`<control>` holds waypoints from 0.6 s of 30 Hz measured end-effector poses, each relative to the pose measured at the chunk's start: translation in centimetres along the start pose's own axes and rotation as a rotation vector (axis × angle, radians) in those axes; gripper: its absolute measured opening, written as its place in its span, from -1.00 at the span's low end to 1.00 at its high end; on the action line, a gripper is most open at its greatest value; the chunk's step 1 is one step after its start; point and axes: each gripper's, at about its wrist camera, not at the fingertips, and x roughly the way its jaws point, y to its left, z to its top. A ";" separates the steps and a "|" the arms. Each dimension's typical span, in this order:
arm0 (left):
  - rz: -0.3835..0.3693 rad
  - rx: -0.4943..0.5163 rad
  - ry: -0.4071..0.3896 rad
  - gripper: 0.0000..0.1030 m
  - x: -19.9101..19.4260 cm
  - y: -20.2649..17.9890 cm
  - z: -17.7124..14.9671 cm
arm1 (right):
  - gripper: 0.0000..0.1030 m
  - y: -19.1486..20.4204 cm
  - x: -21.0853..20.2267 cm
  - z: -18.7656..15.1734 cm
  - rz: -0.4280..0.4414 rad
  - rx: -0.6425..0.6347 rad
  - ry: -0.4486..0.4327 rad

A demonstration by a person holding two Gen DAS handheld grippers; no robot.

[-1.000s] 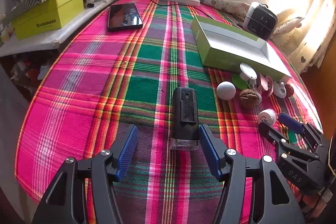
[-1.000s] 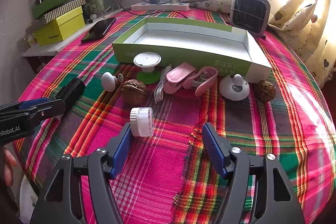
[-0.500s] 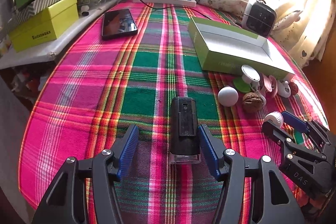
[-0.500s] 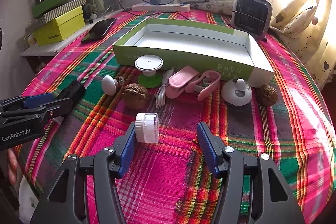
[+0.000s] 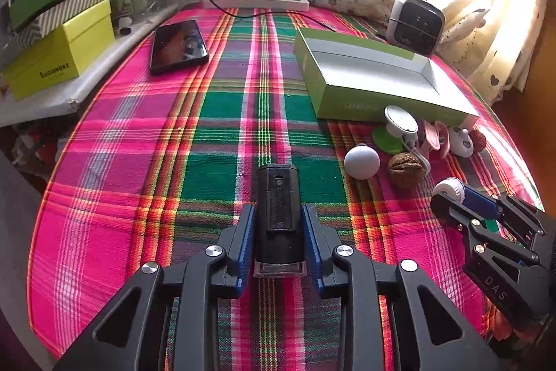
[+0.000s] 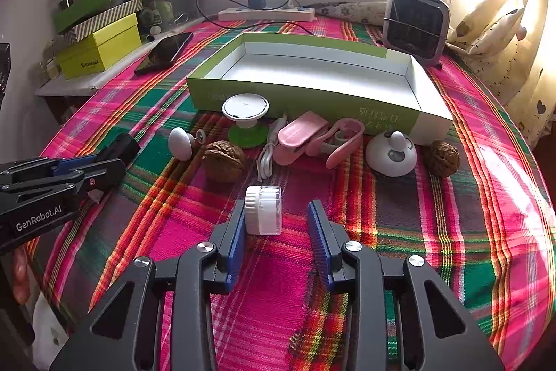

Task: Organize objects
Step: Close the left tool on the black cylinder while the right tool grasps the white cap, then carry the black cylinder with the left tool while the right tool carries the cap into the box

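Left tongs (image 5: 278,228) are clamped on a black flashlight-looking gadget (image 5: 278,207), blue pads pressed against both its sides, sitting on the plaid cloth of the desk (image 5: 139,162) at about 6 o'clock in the left wrist view. Right tongs (image 6: 276,225) are parted around a little white jar (image 6: 263,210): the pad at 9 o'clock touches it, the other pad is clear of it. Up at 12 o'clock from the jar there's the open green box (image 6: 312,72), with a walnut (image 6: 223,161), pink clips (image 6: 318,136) and a white-topped green stand (image 6: 246,117) lined up just in front of it.
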 end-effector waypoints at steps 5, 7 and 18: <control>-0.015 0.001 0.002 -0.52 0.0 -0.3 0.1 | -0.61 -0.1 0.0 0.0 0.010 -0.006 -0.001; -0.022 0.004 0.002 -0.52 0.0 -0.5 0.1 | -0.62 -0.2 -0.1 0.1 0.014 -0.006 -0.002; -0.065 0.023 -0.027 -0.52 -1.3 -1.8 1.0 | -0.62 -1.0 -0.9 0.5 0.041 0.009 -0.025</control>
